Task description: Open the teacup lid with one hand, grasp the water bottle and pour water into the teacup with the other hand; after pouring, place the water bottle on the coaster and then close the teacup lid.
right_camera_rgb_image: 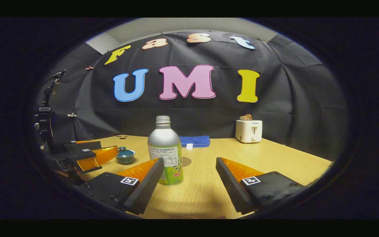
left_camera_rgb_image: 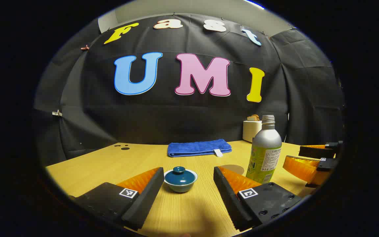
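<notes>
Left gripper view: both grippers are being held spread and empty, lid not yet lifted.

The left gripper is being aimed w/ its fingers parted either side of the lidded teacup, apparently to line up on the lid knob; nothing is being gripped. The water bottle is being left upright to the right, cap off, just in front of the round coaster, which is partly covered by a finger & the bottle. In the right gripper view the right gripper is being held wide apart too, bottle near its left finger but untouched, probably staged for the grasp. Water level can't be judged through the metal body. A folded blue towel & toaster are being left at the back of the table; the cup's contents are hidden by the lid.
</notes>
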